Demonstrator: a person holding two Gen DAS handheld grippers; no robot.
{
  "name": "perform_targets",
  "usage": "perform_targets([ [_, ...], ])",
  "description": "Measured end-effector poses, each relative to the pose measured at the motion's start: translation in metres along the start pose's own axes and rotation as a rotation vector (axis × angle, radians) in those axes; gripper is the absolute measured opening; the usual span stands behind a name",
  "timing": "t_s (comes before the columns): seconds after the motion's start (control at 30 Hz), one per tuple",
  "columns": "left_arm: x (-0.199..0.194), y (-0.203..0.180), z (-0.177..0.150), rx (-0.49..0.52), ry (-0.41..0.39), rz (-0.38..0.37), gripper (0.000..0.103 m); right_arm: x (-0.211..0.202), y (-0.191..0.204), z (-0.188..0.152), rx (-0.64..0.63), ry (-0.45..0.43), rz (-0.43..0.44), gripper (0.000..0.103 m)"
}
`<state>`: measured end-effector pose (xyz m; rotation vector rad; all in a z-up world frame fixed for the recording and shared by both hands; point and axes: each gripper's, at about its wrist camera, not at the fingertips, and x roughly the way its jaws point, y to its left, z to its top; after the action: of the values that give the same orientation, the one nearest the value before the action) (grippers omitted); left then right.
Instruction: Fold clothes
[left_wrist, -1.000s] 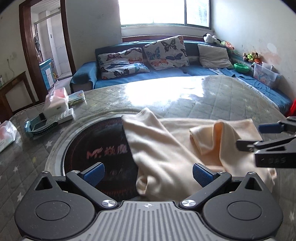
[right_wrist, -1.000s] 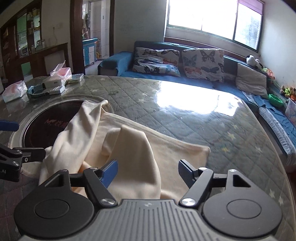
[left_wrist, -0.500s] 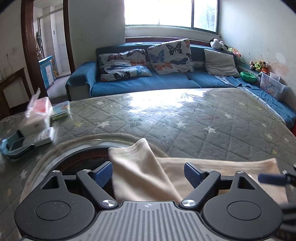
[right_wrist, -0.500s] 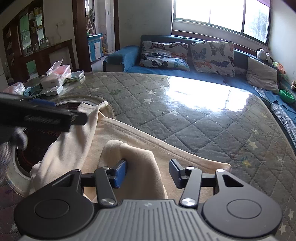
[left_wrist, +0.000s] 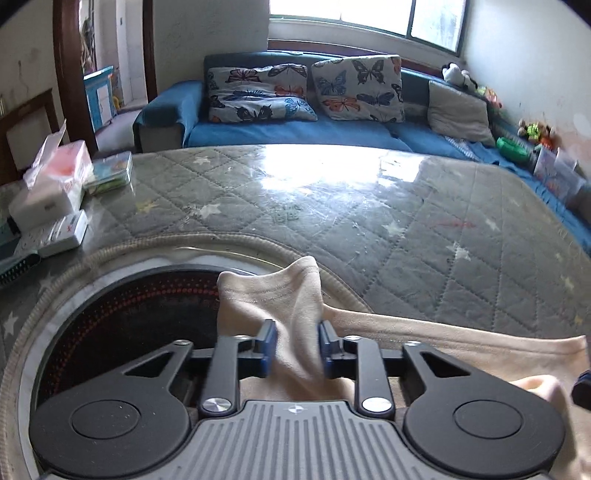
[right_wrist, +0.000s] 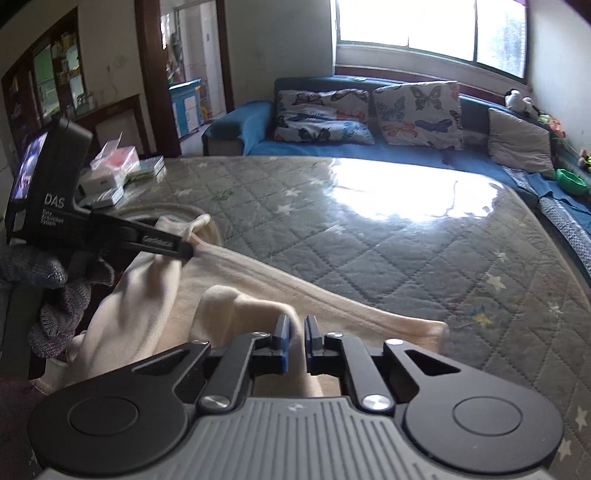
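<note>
A cream garment (left_wrist: 273, 291) lies rumpled on the quilted table cover (left_wrist: 369, 221). In the left wrist view its raised hemmed corner stands between the blue pads of my left gripper (left_wrist: 295, 339), whose jaws are closing and pinch the cloth. In the right wrist view my right gripper (right_wrist: 294, 332) is shut on a humped fold of the same garment (right_wrist: 258, 273). The left gripper (right_wrist: 181, 251) shows there too, at the left, gripping the far corner, held by a hand in a grey knitted glove (right_wrist: 48, 273).
A round black glass inset (left_wrist: 129, 314) with a pale rim lies under the garment's left part. A tissue pack and small boxes (left_wrist: 55, 192) sit at the table's left edge. A blue sofa with butterfly cushions (left_wrist: 295, 129) runs behind the table.
My left gripper moved forward onto the garment's far corner and closed on it. The right gripper's jaws closed onto the humped fold in front of them.
</note>
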<state>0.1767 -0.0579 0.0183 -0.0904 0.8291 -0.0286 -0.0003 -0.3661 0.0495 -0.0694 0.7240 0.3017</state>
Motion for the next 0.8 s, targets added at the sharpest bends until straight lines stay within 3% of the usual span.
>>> perform_targets([
  [0.03, -0.002, 0.002, 0.000, -0.008, -0.004, -0.007, 0.016, -0.005, -0.003, 0.000, 0.009, -0.011, -0.012, 0.004],
  [0.3, -0.021, 0.014, -0.001, -0.043, -0.032, -0.016, 0.012, -0.045, -0.041, -0.009, 0.100, -0.073, -0.075, 0.004],
  [0.47, -0.035, 0.019, -0.004, -0.034, -0.056, -0.007, 0.006, -0.039, -0.034, -0.009, 0.071, -0.047, -0.029, 0.019],
  [0.53, -0.043, 0.026, -0.006, -0.049, -0.063, -0.008, 0.006, -0.027, -0.019, -0.008, 0.025, -0.041, 0.005, 0.034],
  [0.7, -0.069, 0.046, -0.015, -0.089, -0.097, -0.008, 0.006, 0.000, 0.005, -0.003, -0.030, -0.017, 0.052, 0.046],
  [0.8, -0.090, 0.063, -0.022, -0.125, -0.122, -0.003, 0.006, 0.020, 0.013, -0.003, -0.029, 0.002, 0.055, 0.044],
])
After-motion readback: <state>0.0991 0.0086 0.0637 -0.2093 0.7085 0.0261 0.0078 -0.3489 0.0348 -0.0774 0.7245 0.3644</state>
